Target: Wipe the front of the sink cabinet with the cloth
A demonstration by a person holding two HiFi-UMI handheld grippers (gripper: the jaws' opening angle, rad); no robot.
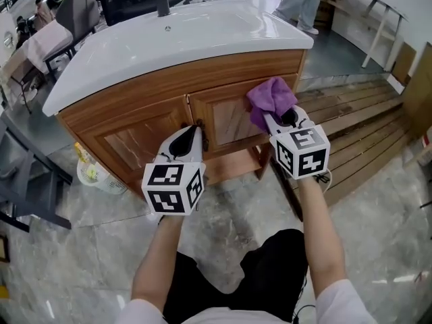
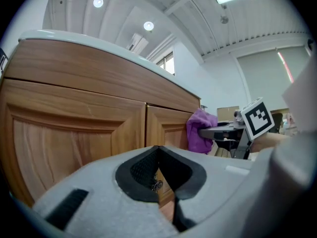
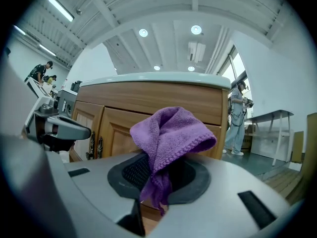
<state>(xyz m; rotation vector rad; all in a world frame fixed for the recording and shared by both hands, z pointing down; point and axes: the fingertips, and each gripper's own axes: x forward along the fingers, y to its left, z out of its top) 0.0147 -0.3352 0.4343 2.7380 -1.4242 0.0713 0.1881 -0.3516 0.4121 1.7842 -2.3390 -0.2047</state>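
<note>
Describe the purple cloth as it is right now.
The purple cloth is soft, looped terry-like fabric with a stitched edge, bunched and folded over. The right gripper is shut on its lower part, a tail hanging below the jaws. It sits at the upper right of the cabinet's right door, apparently against the wood.

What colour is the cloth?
Purple. The cloth shows best in the right gripper view.
</note>
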